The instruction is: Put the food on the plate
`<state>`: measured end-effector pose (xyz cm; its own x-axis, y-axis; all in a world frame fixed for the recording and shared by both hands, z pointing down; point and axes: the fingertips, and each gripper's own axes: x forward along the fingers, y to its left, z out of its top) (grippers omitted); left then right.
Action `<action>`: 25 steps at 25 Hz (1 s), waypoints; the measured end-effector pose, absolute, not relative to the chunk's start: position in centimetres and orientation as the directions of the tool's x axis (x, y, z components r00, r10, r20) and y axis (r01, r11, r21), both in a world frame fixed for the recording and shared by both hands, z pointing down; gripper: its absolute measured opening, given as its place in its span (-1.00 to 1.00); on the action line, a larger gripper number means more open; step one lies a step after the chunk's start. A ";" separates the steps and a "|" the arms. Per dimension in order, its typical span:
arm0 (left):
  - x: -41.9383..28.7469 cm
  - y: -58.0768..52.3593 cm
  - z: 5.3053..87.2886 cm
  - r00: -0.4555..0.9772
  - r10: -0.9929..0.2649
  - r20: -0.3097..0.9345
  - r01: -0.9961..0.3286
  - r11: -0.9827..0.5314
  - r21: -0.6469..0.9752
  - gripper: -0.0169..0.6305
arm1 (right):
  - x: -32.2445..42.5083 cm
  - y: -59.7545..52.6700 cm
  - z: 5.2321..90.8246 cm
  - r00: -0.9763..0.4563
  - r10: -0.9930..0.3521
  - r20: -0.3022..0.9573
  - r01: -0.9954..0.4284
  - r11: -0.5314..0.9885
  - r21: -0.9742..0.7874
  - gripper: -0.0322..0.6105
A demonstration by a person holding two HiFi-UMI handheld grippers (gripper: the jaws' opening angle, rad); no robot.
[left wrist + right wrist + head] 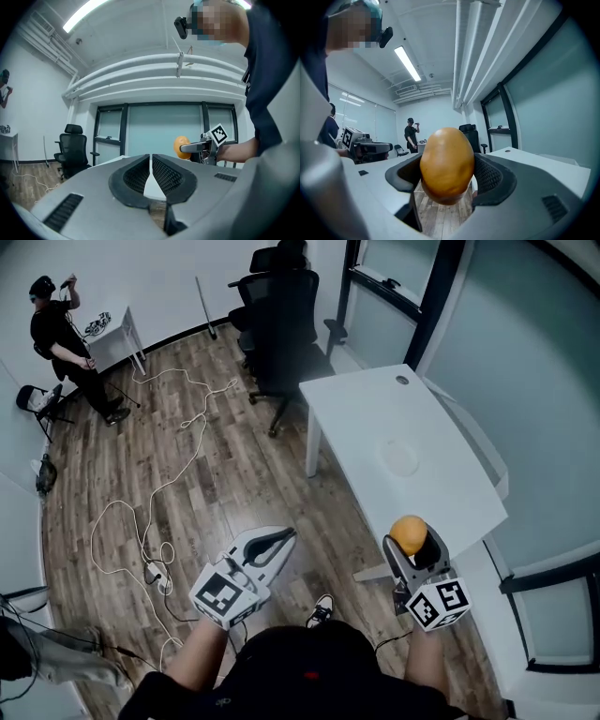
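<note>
1. Right gripper [411, 547] is pinching the food [446, 164], a smooth orange rounded piece. Its jaws press on the two sides, and most of the piece bulges out in front of them.
2. Left gripper [281, 540] has its jaws pressed together on nothing and hangs over the wooden floor [234, 484], well clear of the table [366, 404].
3. The food is held by the table's near edge. A faint pale disc, probably the plate [401, 457], lies mid-table.
4. Risks:
   - A shallow grip on a slick curved skin could let the food squirt out on the way.
   - White on white, the plate's rim is hard to read, so the drop may land off it.
   - Released from too high, the round food could roll toward an edge.
</note>
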<state>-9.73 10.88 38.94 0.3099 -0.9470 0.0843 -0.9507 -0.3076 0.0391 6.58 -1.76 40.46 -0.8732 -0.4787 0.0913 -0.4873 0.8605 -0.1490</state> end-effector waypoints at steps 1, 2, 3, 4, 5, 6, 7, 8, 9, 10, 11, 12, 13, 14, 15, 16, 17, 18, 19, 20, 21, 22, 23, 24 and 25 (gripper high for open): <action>-9.6 9.6 39.0 0.307 -0.948 0.084 -0.952 -0.304 0.041 -0.84 | 6.7 -3.1 40.4 -0.877 -0.472 0.089 -0.480 0.864 -0.149 0.18; -9.3 8.3 39.1 0.304 -0.949 0.086 -0.953 -0.301 0.042 -0.84 | 7.0 -4.5 40.4 -0.880 -0.468 0.084 -0.476 0.867 -0.149 0.18; -8.9 6.9 39.3 0.302 -0.949 0.087 -0.953 -0.299 0.042 -0.84 | 7.4 -5.9 40.4 -0.881 -0.466 0.079 -0.473 0.868 -0.149 0.18; -8.5 5.6 39.3 0.299 -0.950 0.088 -0.954 -0.297 0.042 -0.84 | 7.8 -7.2 40.4 -0.882 -0.466 0.075 -0.472 0.869 -0.148 0.18; -8.1 4.4 39.4 0.296 -0.951 0.090 -0.955 -0.294 0.044 -0.84 | 8.2 -8.4 40.6 -0.882 -0.466 0.070 -0.471 0.870 -0.148 0.18; -7.8 3.3 39.4 0.294 -0.951 0.092 -0.956 -0.291 0.048 -0.84 | 8.7 -9.5 40.7 -0.882 -0.467 0.065 -0.472 0.869 -0.148 0.18; -7.6 2.3 39.4 0.293 -0.952 0.094 -0.956 -0.289 0.053 -0.84 | 9.1 -10.5 40.9 -0.880 -0.471 0.063 -0.475 0.868 -0.147 0.18; -7.3 1.4 39.4 0.293 -0.951 0.099 -0.956 -0.288 0.057 -0.84 | 9.5 -11.5 41.1 -0.877 -0.477 0.063 -0.481 0.864 -0.148 0.18; -7.1 0.6 39.6 0.295 -0.949 0.107 -0.955 -0.290 0.057 -0.84 | 9.9 -12.4 41.3 -0.872 -0.486 0.064 -0.490 0.859 -0.151 0.18; -6.9 -0.2 39.8 0.299 -0.947 0.118 -0.954 -0.295 0.053 -0.84 | 10.4 -13.2 41.5 -0.867 -0.495 0.061 -0.498 0.853 -0.159 0.18; -6.6 -1.0 40.0 0.304 -0.944 0.129 -0.953 -0.300 0.049 -0.84 | 10.8 -13.9 41.7 -0.863 -0.503 0.055 -0.504 0.847 -0.168 0.18; -6.4 -1.9 40.1 0.310 -0.941 0.135 -0.951 -0.307 0.047 -0.84 | 11.3 -14.5 42.0 -0.859 -0.510 0.049 -0.510 0.842 -0.177 0.18; -6.2 -2.8 40.1 0.319 -0.938 0.137 -0.948 -0.315 0.047 -0.84 | 11.8 -15.0 42.3 -0.853 -0.520 0.048 -0.519 0.835 -0.184 0.18; -6.0 -3.7 40.1 0.330 -0.934 0.136 -0.944 -0.326 0.050 -0.84 | 12.3 -15.5 42.5 -0.846 -0.531 0.050 -0.530 0.826 -0.189 0.18; -5.8 -4.6 40.0 0.345 -0.929 0.134 -0.939 -0.341 0.053 -0.84 | 12.7 -16.0 42.8 -0.837 -0.545 0.055 -0.544 0.817 -0.191 0.18; -5.5 -5.5 40.0 0.365 -0.922 0.131 -0.931 -0.361 0.055 -0.84 | 13.2 -16.5 42.9 -0.826 -0.560 0.059 -0.560 0.806 -0.190 0.18; -5.2 -6.4 40.1 0.388 -0.913 0.130 -0.922 -0.384 0.056 -0.84 | 13.8 -17.0 43.0 -0.814 -0.577 0.062 -0.577 0.795 -0.186 0.18; -4.9 -7.4 40.3 0.412 -0.902 0.130 -0.911 -0.408 0.058 -0.84 | 14.4 -17.5 43.1 -0.801 -0.595 0.065 -0.596 0.783 -0.182 0.18; -4.6 -8.4 40.7 0.435 -0.891 0.130 -0.901 -0.430 0.060 -0.84 | 15.0 -18.1 43.2 -0.787 -0.613 0.069 -0.614 0.769 -0.177 0.17; -4.4 -9.7 41.1 0.454 -0.881 0.129 -0.891 -0.450 0.062 -0.84 | 15.5 -18.9 43.4 -0.772 -0.631 0.075 -0.633 0.754 -0.174 0.17; -4.3 -11.1 41.4 0.470 -0.873 0.128 -0.882 -0.466 0.066 -0.84 | 16.0 -19.8 43.5 -0.757 -0.648 0.083 -0.651 0.739 -0.172 0.18; -4.3 -12.6 41.6 0.483 -0.866 0.128 -0.876 -0.478 0.072 -0.84 | 16.2 -20.7 43.7 -0.744 -0.662 0.092 -0.667 0.725 -0.171 0.18; -4.5 -14.1 41.9 0.495 -0.859 0.130 -0.869 -0.489 0.080 -0.84 | 16.3 -21.5 43.9 -0.731 -0.675 0.101 -0.681 0.712 -0.168 0.18; -4.8 -15.6 42.1 0.509 -0.851 0.131 -0.861 -0.502 0.087 -0.84 | 16.1 -22.4 44.0 -0.720 -0.685 0.111 -0.694 0.701 -0.164 0.17; -5.2 -16.9 42.3 0.525 -0.841 0.132 -0.851 -0.517 0.093 -0.84 | 15.8 -23.2 44.2 -0.711 -0.693 0.120 -0.703 0.693 -0.160 0.18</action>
